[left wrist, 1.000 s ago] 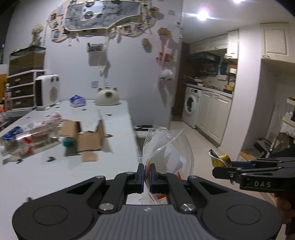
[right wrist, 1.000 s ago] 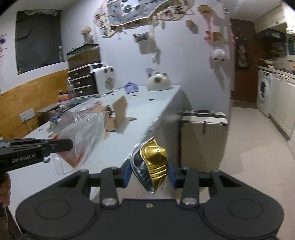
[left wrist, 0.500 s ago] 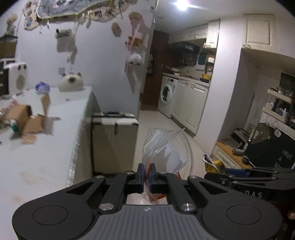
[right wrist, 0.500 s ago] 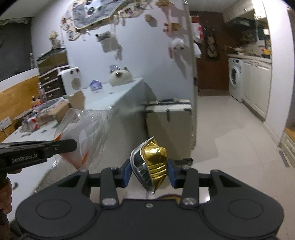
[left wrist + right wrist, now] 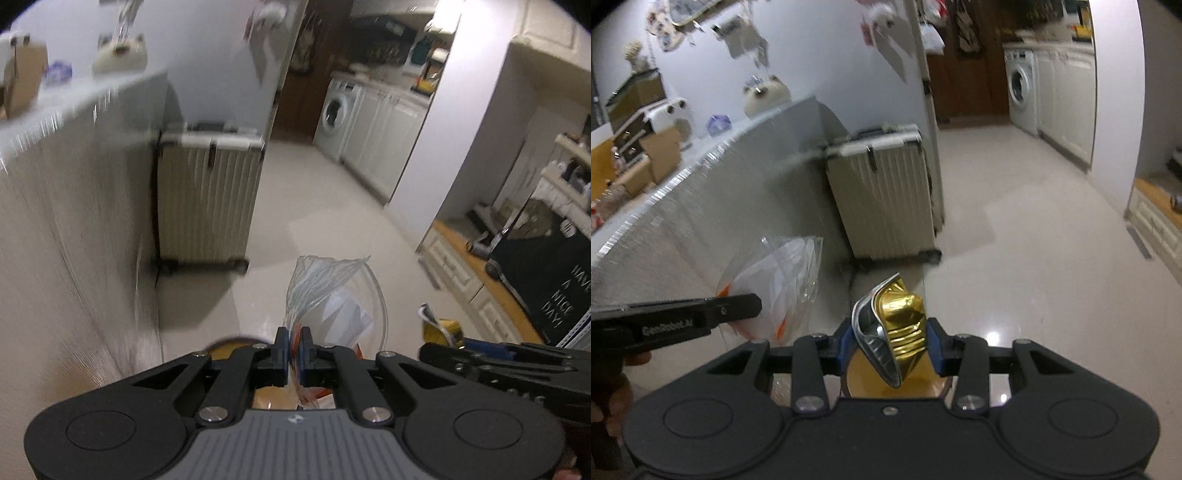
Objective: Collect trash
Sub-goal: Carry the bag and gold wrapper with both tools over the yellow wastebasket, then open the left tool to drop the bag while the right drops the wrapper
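Note:
My left gripper is shut on a clear plastic bag with white and orange scraps inside; the bag also shows in the right wrist view. My right gripper is shut on a crumpled gold foil wrapper, which also shows in the left wrist view. Both are held low over the floor beside the white table. A round orange-brown opening shows just below both grippers; what it is I cannot tell.
A ribbed beige suitcase stands against the table's end. A cardboard box and other clutter sit on the table. Pale tiled floor leads to a kitchen with a washing machine. A black sign stands at right.
Both grippers have swung away from the table top and dropped towards the floor, still holding the bag and the foil. The suitcase and floor now fill the view.

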Tool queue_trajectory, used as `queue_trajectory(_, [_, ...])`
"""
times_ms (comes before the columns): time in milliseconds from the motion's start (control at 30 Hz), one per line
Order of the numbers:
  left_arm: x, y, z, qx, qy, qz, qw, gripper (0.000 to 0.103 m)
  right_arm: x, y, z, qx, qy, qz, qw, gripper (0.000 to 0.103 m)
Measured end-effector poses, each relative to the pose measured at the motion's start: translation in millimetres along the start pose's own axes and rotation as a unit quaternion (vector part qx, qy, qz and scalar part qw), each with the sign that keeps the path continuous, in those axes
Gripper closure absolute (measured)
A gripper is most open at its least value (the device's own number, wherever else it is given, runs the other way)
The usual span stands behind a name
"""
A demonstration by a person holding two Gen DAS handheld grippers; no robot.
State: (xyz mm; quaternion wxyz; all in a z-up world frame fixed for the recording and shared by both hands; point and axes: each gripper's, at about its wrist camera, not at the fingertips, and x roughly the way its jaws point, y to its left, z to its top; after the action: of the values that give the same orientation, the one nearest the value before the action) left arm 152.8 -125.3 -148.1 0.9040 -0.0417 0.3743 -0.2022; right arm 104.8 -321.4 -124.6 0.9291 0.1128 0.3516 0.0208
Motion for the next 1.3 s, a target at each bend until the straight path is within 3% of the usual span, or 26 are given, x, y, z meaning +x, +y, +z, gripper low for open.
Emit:
queue_trajectory(267, [95, 40, -27, -0.062, 0.076, 0.015, 0.9951, 0.099, 76, -17, -23, 0.036, 0.058, -0.005, 0.998, 0.061])
queue_trajectory(700, [221, 98, -65, -0.150, 0.140, 0.011, 0.9786, 0.098, 192, -34, -53, 0.081, 0.138, -0.016, 0.987, 0.061])
queue_trajectory(1033, [284, 120, -84, -0.146, 0.168, 0.053, 0.9735, 0.097, 245, -47, -62, 0.108, 0.174, -0.028, 0.978, 0.061])
queue_trajectory(1133, [292, 124, -86, -0.137, 0.170, 0.066, 0.9737, 0.090, 262, -46, -63, 0.108, 0.177, -0.025, 0.978, 0.061])
queue_trajectory(1233, [294, 127, -89, -0.132, 0.174, 0.084, 0.9722, 0.062, 276, -46, -63, 0.106, 0.177, -0.018, 0.978, 0.061])
queue_trajectory(1300, [292, 126, -91, -0.121, 0.176, 0.087, 0.9731, 0.058, 288, -49, -64, 0.110, 0.181, -0.021, 0.977, 0.061])
